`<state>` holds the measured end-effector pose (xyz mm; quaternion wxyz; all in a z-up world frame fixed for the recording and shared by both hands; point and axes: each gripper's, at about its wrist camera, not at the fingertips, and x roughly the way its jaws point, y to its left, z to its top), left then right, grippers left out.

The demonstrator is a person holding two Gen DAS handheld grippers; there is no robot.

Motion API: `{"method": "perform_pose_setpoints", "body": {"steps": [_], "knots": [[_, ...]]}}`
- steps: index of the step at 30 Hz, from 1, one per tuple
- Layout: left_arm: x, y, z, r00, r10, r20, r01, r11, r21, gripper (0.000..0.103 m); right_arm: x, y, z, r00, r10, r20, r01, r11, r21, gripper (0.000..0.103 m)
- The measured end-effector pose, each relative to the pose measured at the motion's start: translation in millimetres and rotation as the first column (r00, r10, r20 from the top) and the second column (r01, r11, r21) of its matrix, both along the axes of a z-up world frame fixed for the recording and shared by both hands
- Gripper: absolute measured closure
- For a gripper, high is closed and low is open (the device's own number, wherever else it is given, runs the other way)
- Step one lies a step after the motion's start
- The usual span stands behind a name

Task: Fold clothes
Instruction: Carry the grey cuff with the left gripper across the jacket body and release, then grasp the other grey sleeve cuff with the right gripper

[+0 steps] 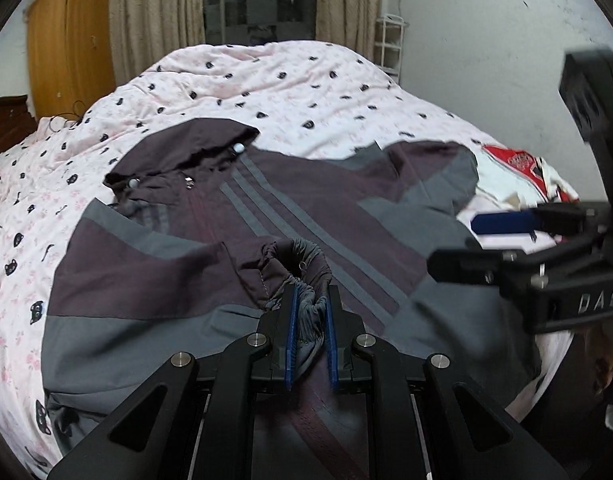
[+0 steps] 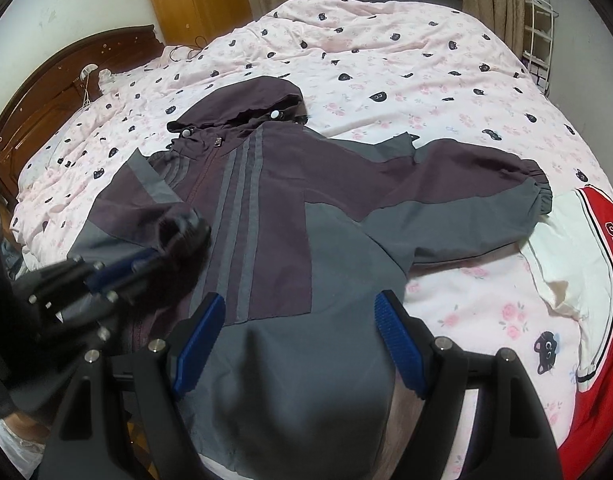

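A purple and grey hooded jacket [image 1: 234, 216] lies front up on the bed, also in the right wrist view [image 2: 306, 200]. My left gripper [image 1: 311, 300] is shut on the gathered cuff of the jacket's sleeve [image 1: 306, 272], folded over the chest; it shows blurred in the right wrist view [image 2: 162, 256]. My right gripper [image 2: 300, 308] is open above the jacket's lower hem, holding nothing; it shows at the right of the left wrist view [image 1: 486, 240]. The other sleeve [image 2: 486, 188] lies spread out to the right.
The bed has a pink quilt with black cat prints [image 1: 266, 80]. A red and white jersey [image 2: 598, 248] lies at the right. A wooden wardrobe [image 1: 66, 40], curtains and a white rack [image 1: 390, 40] stand behind. A dark headboard [image 2: 58, 92] is at the left.
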<state>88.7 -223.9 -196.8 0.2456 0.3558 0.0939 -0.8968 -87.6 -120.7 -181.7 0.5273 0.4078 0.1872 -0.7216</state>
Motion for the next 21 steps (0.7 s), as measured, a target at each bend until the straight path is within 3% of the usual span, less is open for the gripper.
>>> {"method": "perform_pose_setpoints", "body": {"steps": [2, 7, 11, 18, 21], "knots": [[-2, 8, -5, 0.999, -0.028, 0.027, 0.028, 1.000, -0.011, 0.091, 0, -1, 0, 1.000, 0.002, -0.003, -0.002, 1.000, 0.002, 0.024], [-5, 34, -12, 0.991, -0.093, 0.094, 0.098, 0.994, -0.056, 0.056, 0, -1, 0, 1.000, 0.000, -0.019, 0.000, 1.000, 0.012, 0.024], [4, 52, -4, 0.986, -0.137, 0.094, 0.142, 0.989, -0.050, 0.055, -3, 1, 1, 1.000, -0.010, -0.019, 0.010, 1.000, 0.012, 0.024], [37, 37, 33, 0.987, -0.155, -0.046, 0.158, 0.986, 0.057, 0.055, -7, -1, 1, 1.000, -0.001, 0.011, 0.001, 1.000, -0.006, 0.024], [55, 13, 52, 0.988, -0.097, -0.116, 0.105, 0.992, 0.069, 0.054, 3, -6, 2, 0.999, 0.038, 0.001, -0.038, 0.999, -0.013, 0.024]]}}
